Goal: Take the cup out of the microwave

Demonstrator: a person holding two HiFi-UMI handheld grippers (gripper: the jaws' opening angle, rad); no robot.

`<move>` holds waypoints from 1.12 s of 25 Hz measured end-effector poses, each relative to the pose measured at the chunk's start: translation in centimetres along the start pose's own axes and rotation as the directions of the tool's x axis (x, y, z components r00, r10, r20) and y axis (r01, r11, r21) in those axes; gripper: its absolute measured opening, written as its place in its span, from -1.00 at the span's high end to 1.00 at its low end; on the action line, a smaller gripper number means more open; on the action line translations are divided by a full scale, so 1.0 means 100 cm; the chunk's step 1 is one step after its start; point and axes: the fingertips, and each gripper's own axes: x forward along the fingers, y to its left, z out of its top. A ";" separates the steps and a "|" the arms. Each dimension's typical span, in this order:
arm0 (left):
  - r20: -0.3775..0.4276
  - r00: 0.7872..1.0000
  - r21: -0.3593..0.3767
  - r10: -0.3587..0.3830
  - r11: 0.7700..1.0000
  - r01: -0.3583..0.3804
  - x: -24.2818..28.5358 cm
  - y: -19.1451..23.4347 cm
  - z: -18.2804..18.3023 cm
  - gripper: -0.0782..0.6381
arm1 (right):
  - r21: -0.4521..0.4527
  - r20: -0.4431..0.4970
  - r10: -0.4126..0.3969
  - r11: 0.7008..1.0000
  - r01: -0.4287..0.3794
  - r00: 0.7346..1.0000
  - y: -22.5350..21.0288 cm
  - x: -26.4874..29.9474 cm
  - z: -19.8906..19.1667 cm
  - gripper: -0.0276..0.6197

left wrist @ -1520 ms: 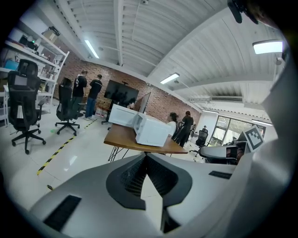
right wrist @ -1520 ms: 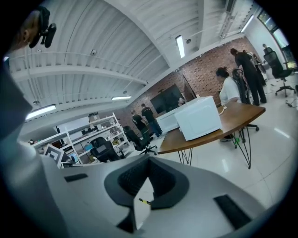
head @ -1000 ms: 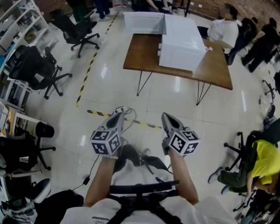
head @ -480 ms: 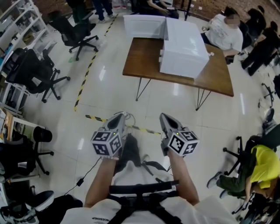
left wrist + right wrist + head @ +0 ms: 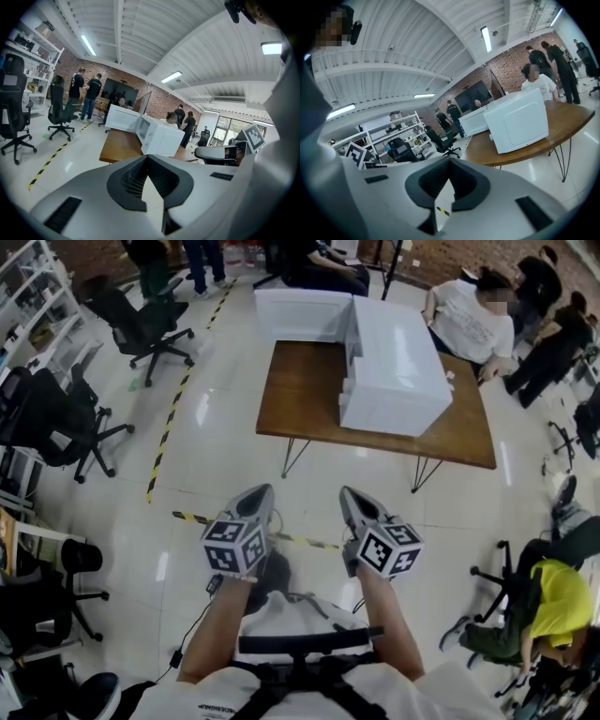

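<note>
A white microwave [image 5: 394, 362] stands on a brown wooden table [image 5: 300, 381] ahead of me; it also shows in the left gripper view [image 5: 161, 138] and the right gripper view [image 5: 518, 119]. A second white box-like panel [image 5: 305, 313] adjoins it at the table's far left; I cannot tell whether it is the door. No cup is visible in any view. My left gripper [image 5: 261, 493] and right gripper [image 5: 349, 493] are held side by side over the floor, well short of the table. Both are shut with nothing between the jaws [image 5: 146, 157] [image 5: 450, 159].
Black office chairs [image 5: 141, 324] and shelving [image 5: 28, 296] line the left side. Yellow-black tape [image 5: 164, 442] runs along the shiny floor. People sit behind the table [image 5: 469, 310], and someone in yellow [image 5: 553, 606] sits at the right. A cable lies on the floor near my feet.
I have walked forward: the table and microwave sit nearer and lower in the head view. Both grippers stay shut and keep their places side by side.
</note>
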 end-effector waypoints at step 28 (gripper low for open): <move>-0.071 0.985 0.002 -0.160 0.987 0.160 0.121 0.099 0.086 0.78 | -0.006 0.037 -0.137 0.991 0.137 0.990 -0.009 0.150 0.082 0.90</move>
